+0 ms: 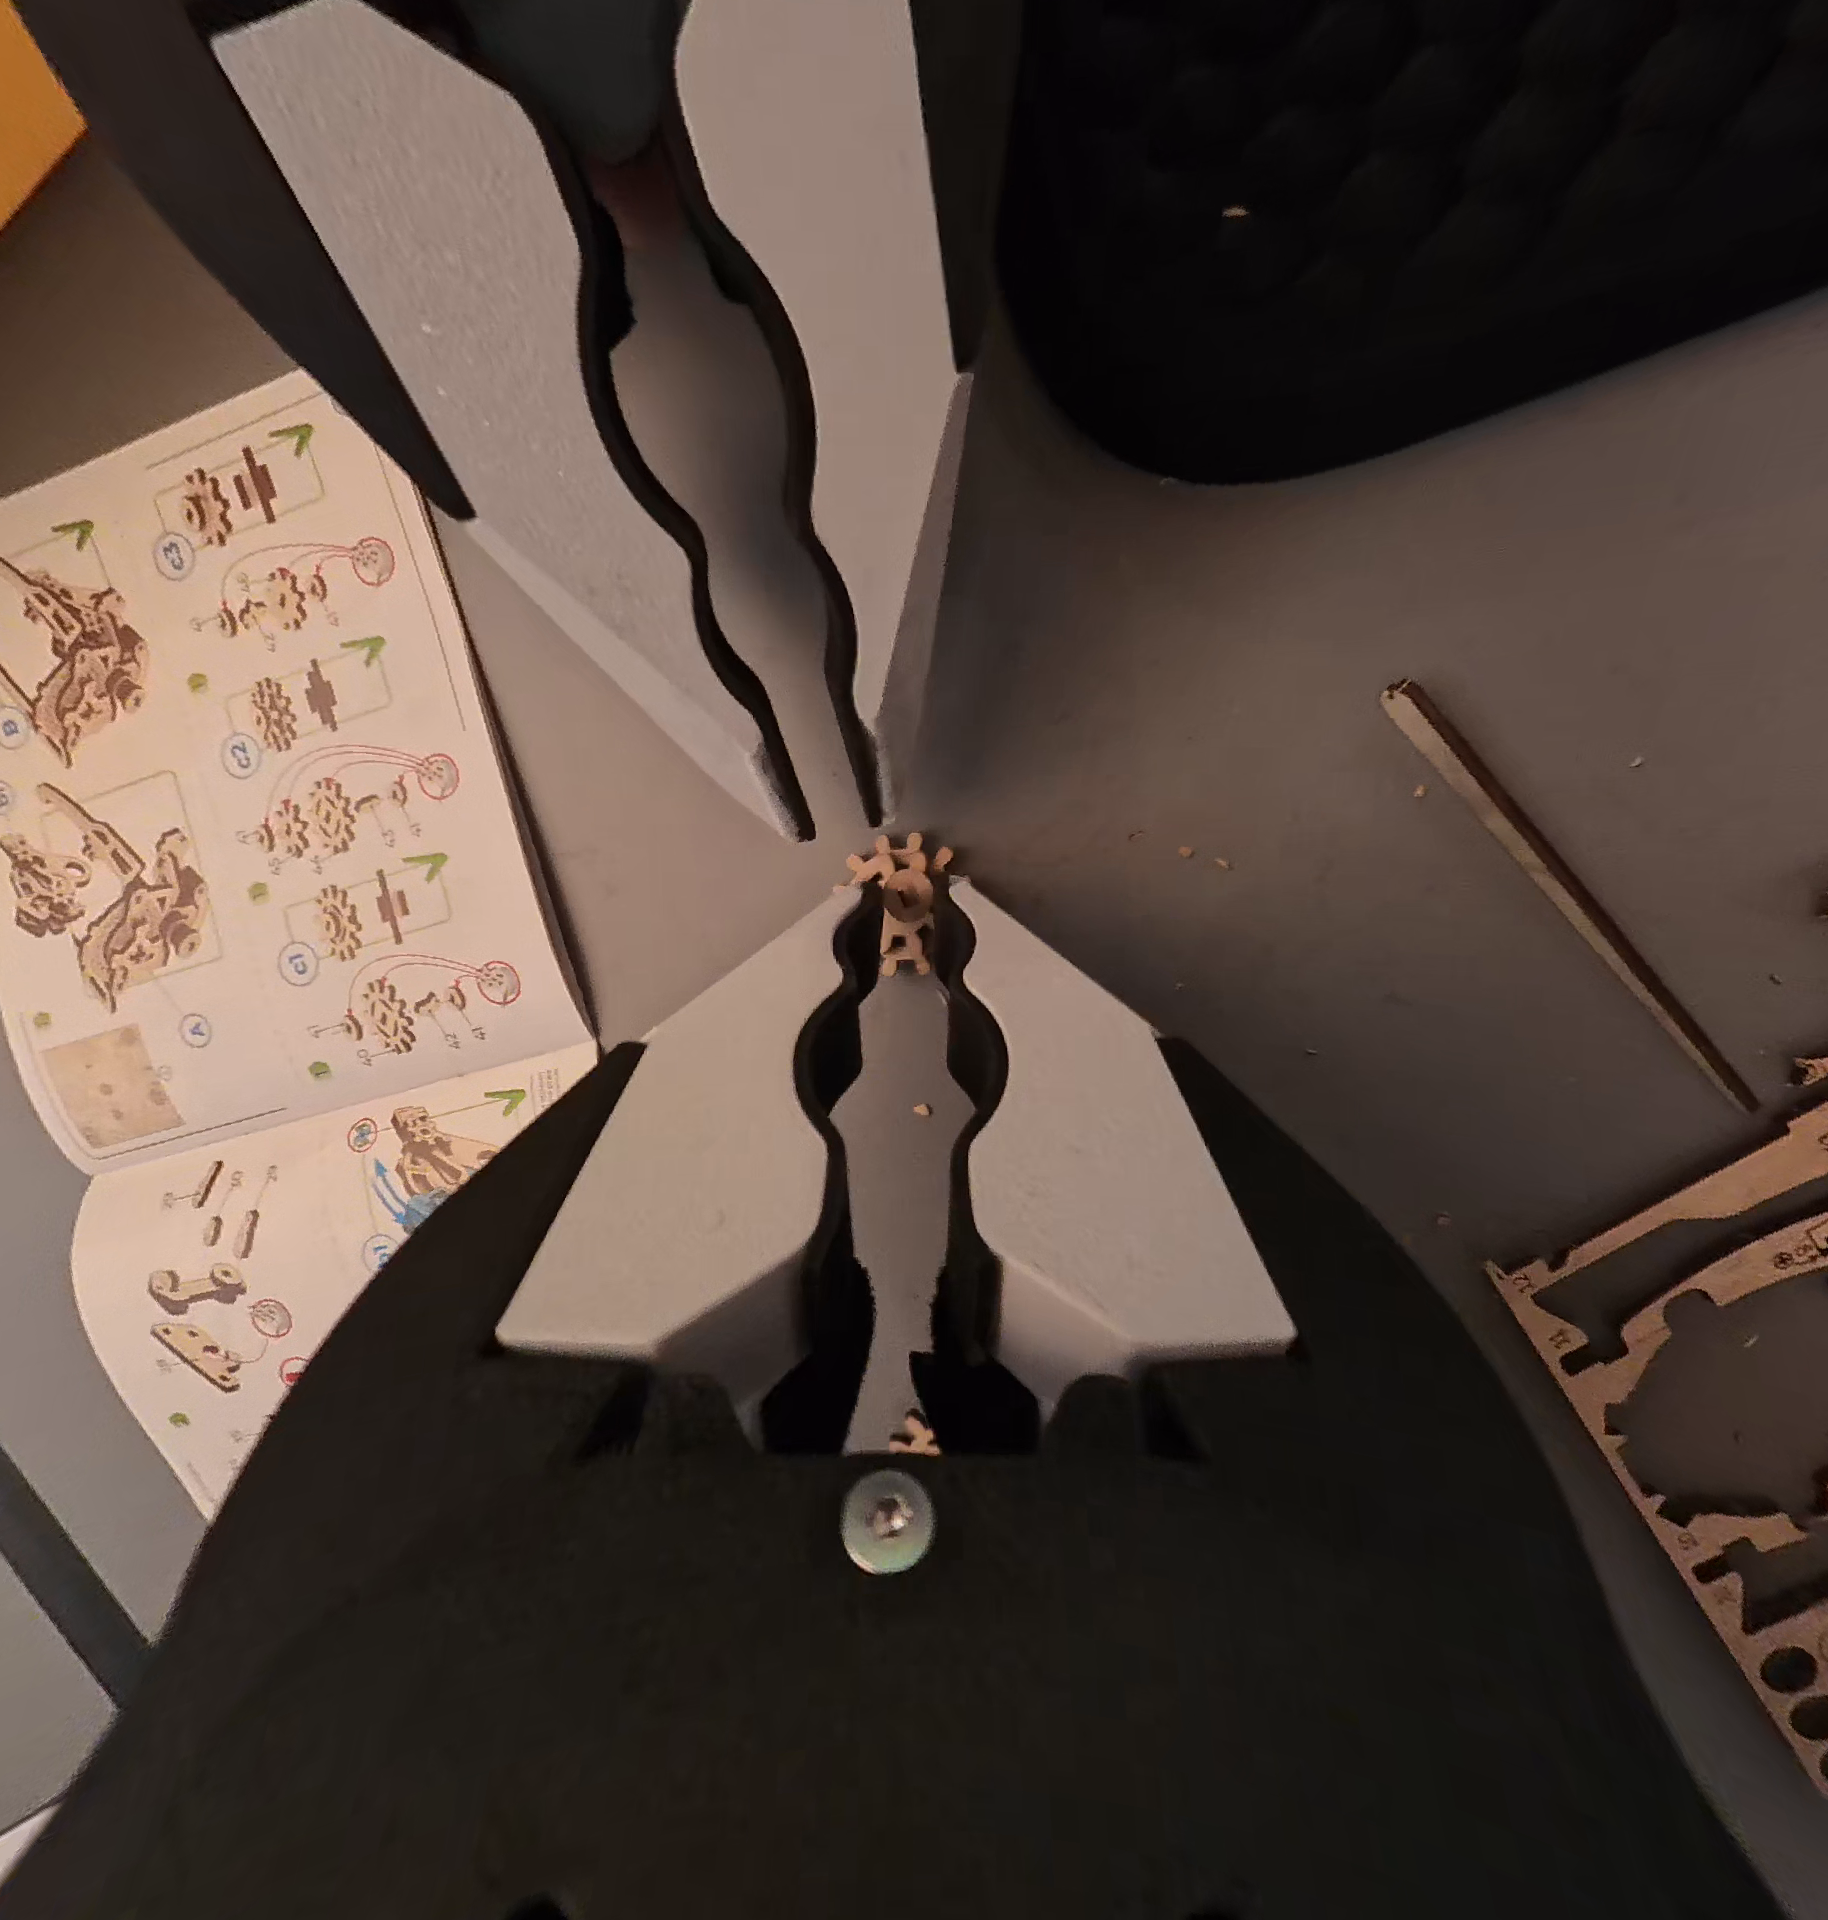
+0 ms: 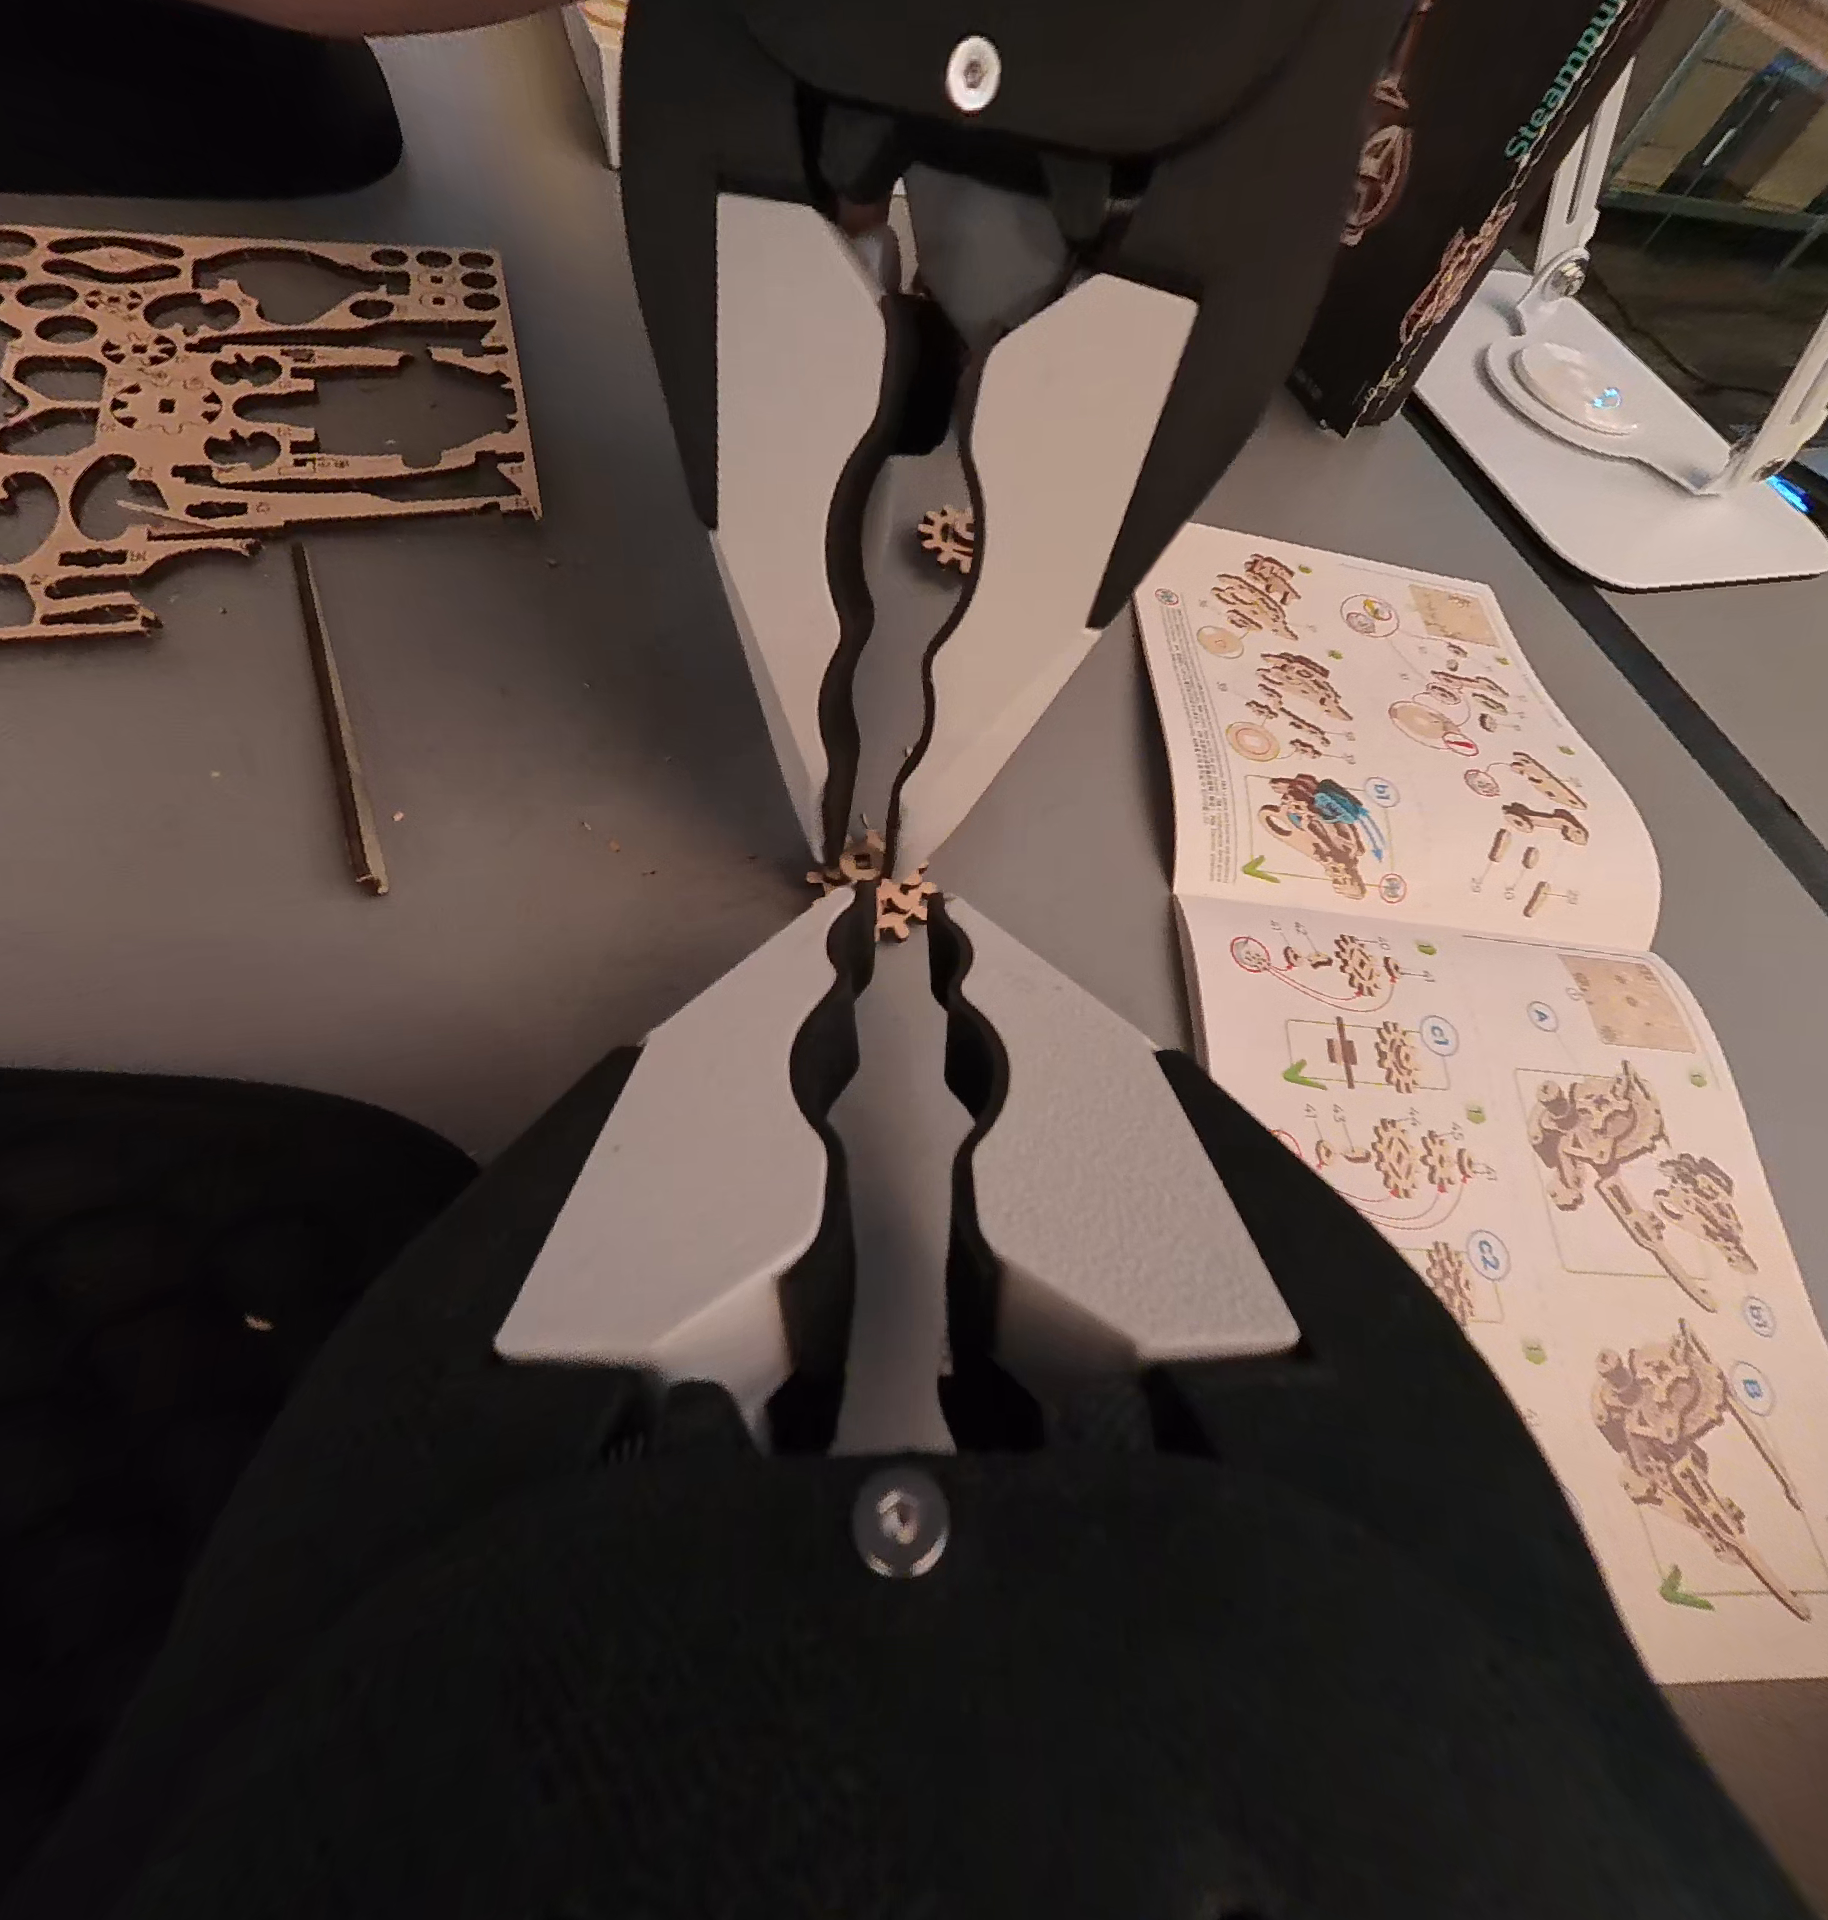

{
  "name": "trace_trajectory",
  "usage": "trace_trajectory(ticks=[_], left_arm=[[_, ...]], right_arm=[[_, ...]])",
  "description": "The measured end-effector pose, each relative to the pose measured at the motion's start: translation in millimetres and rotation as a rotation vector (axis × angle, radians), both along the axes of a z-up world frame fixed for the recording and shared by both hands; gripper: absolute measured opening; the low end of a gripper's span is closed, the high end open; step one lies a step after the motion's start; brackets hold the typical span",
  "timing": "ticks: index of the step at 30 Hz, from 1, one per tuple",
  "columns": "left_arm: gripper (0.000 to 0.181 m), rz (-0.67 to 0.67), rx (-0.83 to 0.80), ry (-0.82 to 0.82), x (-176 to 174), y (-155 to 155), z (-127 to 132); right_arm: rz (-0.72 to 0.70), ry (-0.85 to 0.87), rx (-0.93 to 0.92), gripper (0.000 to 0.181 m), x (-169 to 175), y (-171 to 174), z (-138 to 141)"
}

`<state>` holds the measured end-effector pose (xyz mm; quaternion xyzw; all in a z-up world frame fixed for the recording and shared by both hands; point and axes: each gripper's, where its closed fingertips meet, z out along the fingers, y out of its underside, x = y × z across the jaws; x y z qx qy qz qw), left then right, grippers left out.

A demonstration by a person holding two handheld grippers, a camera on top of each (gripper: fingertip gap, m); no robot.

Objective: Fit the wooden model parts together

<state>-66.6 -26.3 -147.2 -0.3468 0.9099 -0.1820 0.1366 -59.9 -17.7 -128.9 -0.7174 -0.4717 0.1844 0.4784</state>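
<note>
In the left wrist view, the left hand-held gripper is clamped on a small wooden gear, which stands on edge between the tips with its long axis running 6 to 12 o'clock. Just past it, at 12 o'clock and touching, a second gear lies nearly flat, its face turned toward the camera and its teeth spread from 9 to 3 o'clock.

The right hand-held gripper comes in from 12 o'clock, tips nearly together at that second gear; by the right wrist view, though, its own tips pinch the upright gear, with the flatter gear at 11 o'clock under the far tips. So I cannot tell for certain which gripper holds which. Both are equally near. The coming move looks like a short push along the 6–12 line to seat the hubs.

Farther off on the tabletop: the booklet at 9 o'clock, a thin rod at 3 o'clock.
</note>
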Motion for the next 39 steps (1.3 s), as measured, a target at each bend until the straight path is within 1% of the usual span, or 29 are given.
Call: trace_trajectory(ticks=[1, 14, 20, 26, 39], left_arm=[[0.008, -0.003, 0.004, 0.001, 0.3, 0.9, -0.2], [0.007, -0.031, -0.007, 0.039, -1.0, 3.0, -0.7], [0.007, -0.04, -0.049, 0.038, -2.0, -0.4, 0.4], [0.008, -0.046, -0.016, 0.03, -1.2, 1.0, -0.7], [0.007, -0.046, -0.024, 0.026, -0.2, 2.9, -0.8]], right_arm=[[0.0, -0.002, -0.001, 0.007, -0.1, -0.1, -0.3], [0.024, -0.014, 0.013, 0.006, -3.0, -3.1, -1.0], [0.025, -0.027, 0.017, 0.006, -3.9, -3.3, -2.5], [0.025, -0.021, 0.014, 0.006, -3.7, -3.4, -1.9], [0.03, -0.024, 0.011, 0.006, -4.2, -4.0, -2.6]])
